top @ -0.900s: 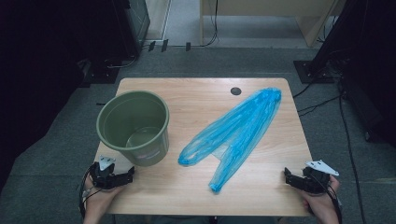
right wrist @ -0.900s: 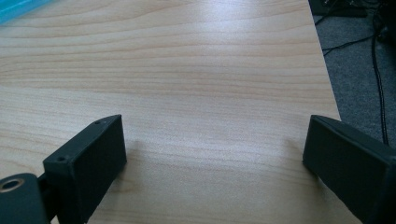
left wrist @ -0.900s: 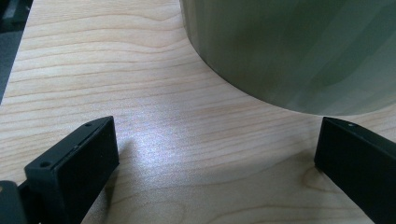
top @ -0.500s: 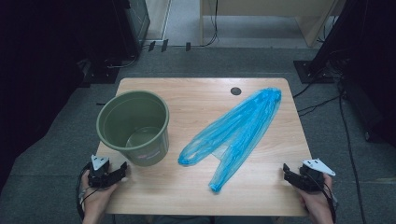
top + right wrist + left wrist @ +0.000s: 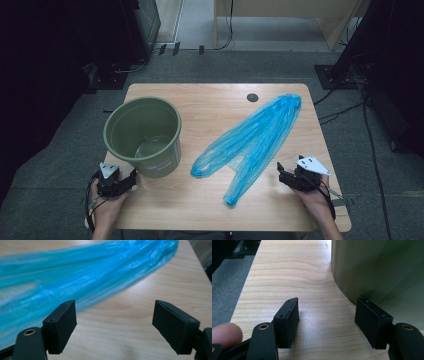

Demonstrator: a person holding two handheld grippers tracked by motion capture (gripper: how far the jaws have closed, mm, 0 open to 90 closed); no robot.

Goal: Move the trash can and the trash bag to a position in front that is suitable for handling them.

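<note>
High view: the green bin [image 5: 142, 135] stands upright on the left half of the desk [image 5: 210, 107], its wall close to the left edge, while the blue plastic bag [image 5: 252, 137] lies slantwise from the far right corner toward the near middle. Bare wood runs between them and along the near edge. The left gripper [image 5: 129, 181] sits just beside the bin's near wall, jaws apart and empty. The right gripper [image 5: 281, 172] waits near the bag's near end, jaws wide, holding nothing. Since the earlier frame the left gripper has shifted right, closer to the bin; bin and bag lie as before.
</note>
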